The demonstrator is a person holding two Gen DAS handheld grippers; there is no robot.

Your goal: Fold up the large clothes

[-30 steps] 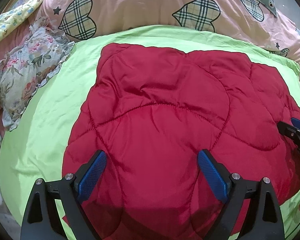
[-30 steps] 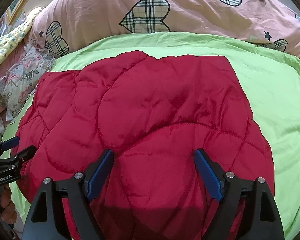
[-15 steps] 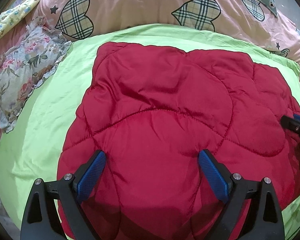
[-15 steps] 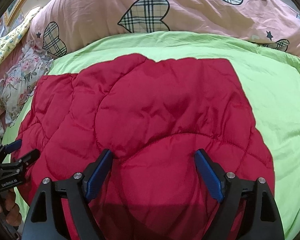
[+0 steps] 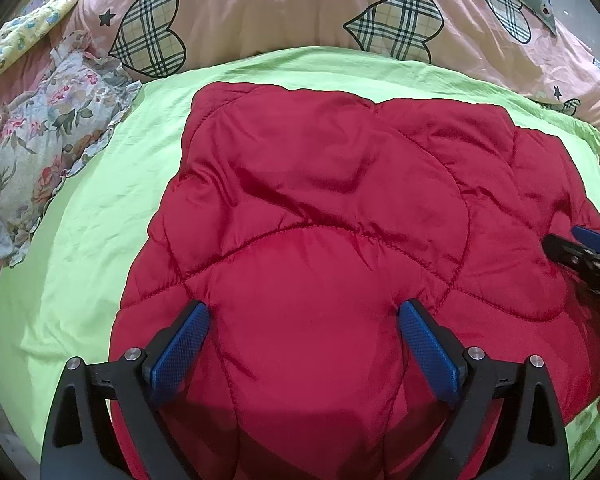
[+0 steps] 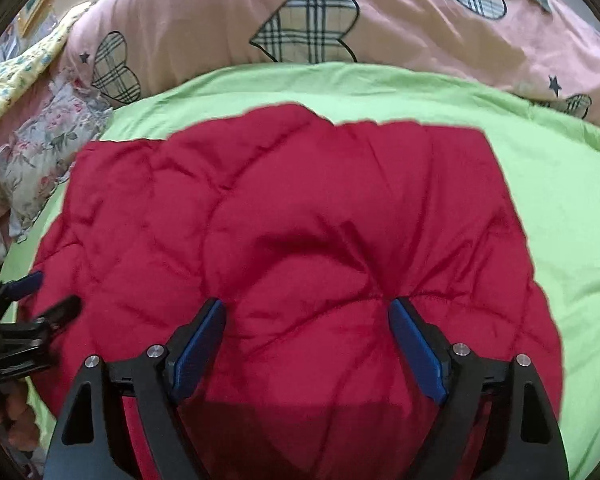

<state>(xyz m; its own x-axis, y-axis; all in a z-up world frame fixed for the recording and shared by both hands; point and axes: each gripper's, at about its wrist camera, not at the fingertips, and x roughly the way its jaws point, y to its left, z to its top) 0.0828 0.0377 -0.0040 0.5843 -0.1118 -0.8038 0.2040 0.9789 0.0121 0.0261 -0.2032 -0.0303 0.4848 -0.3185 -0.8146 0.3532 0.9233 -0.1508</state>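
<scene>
A red quilted padded garment (image 5: 320, 208) lies folded into a rough block on a lime green sheet (image 5: 84, 216); it also shows in the right wrist view (image 6: 300, 216). My left gripper (image 5: 304, 316) is open, its blue pads over the garment's near left part, holding nothing. My right gripper (image 6: 306, 312) is open over the garment's near right part, holding nothing. The right gripper also shows at the right edge of the left wrist view (image 5: 580, 248). The left gripper also shows at the left edge of the right wrist view (image 6: 32, 296).
A pink duvet with plaid hearts (image 5: 300, 4) is bunched along the far side of the bed. A floral ruffled cloth (image 5: 48, 136) lies at the far left. The green sheet also shows to the right of the garment (image 6: 560, 208).
Both grippers have stayed open while the views drift slightly over the garment, which sits a little lower and nearer in frame. The right wrist view is blurred by motion.
</scene>
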